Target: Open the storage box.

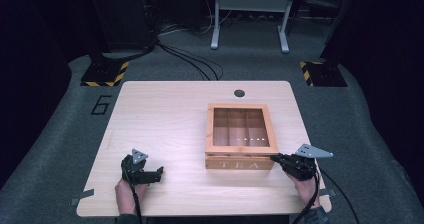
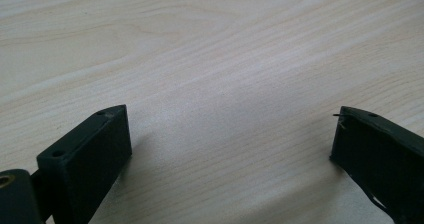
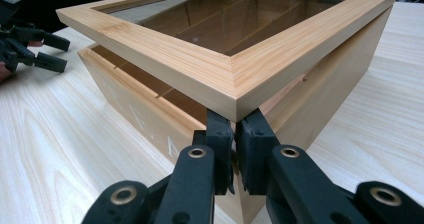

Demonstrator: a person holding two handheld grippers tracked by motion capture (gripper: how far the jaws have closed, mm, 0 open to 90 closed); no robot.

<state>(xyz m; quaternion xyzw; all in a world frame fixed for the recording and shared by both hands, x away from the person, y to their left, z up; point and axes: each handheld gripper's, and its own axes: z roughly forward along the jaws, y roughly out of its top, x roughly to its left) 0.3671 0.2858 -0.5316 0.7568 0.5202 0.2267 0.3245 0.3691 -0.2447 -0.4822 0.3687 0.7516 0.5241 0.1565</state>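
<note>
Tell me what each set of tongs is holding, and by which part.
The left tongs are open over bare table, holding nothing. The right tongs are closed, tips under the near corner of the tea box's raised lid, propping rather than gripping it.

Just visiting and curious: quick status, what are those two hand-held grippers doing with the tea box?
Left hand-held gripper open, over bare table. Right hand-held gripper shut, tips under lid corner of tea box, lid lifted a crack. Nothing in the way.
</note>
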